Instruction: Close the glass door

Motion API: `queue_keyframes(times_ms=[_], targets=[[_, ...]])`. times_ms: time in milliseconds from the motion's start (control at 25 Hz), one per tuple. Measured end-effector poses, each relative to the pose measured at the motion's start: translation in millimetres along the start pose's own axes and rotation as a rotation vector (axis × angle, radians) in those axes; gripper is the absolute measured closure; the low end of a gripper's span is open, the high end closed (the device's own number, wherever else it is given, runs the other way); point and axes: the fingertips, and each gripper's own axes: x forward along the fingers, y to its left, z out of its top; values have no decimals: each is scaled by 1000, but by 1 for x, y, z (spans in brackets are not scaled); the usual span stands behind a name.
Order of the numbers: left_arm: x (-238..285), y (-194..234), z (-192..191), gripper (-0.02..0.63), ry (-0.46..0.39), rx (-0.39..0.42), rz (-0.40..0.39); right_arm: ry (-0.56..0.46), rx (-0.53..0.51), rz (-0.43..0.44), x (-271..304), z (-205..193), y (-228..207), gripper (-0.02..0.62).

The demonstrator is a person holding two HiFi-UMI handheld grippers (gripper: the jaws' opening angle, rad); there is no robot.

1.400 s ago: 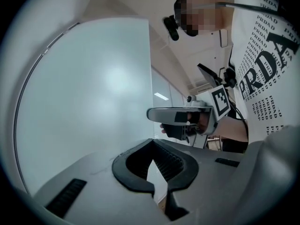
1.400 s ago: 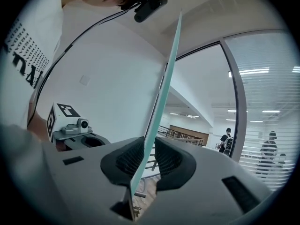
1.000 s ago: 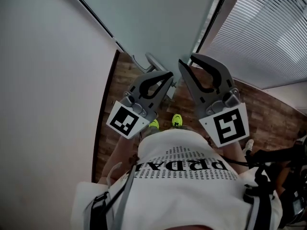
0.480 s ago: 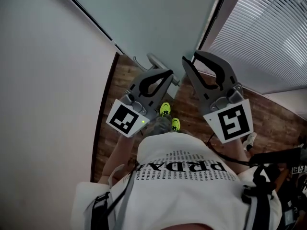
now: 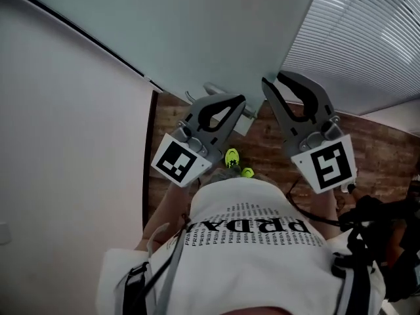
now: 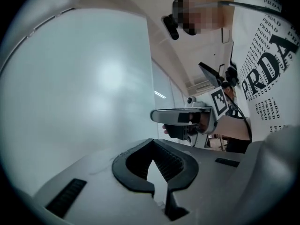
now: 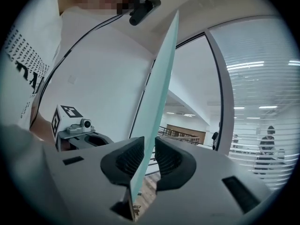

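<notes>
Apparently mid-closing: right gripper [image 7: 146, 161] pinches the free edge of the glass door [image 7: 161, 78], ajar near the frame post [image 7: 224, 102]; left gripper [image 6: 153, 149] hangs empty, fingers pressed together; next, the edge needs guiding flush.

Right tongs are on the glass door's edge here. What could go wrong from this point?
1. The right tongs pinch only the thin edge of the glass door; they may slip off as it swings.
2. Kept on that edge, they could get caught against the frame at closing.
3. The left tongs, shut and empty, hang near the door handle and might knock it.
</notes>
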Motion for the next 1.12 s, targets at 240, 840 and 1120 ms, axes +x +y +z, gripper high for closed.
queue_keyframes(times_ms=[240, 840, 1120], targets=[[-4, 0, 5, 611, 11, 0, 7, -9, -21, -5, 6, 10, -6, 532], [2, 5, -9, 611, -33, -43, 4, 42, -69, 43, 4, -1, 16, 532], [9, 6, -14, 611, -10, -48, -28, 69, -50, 46, 8, -5, 18, 532]])
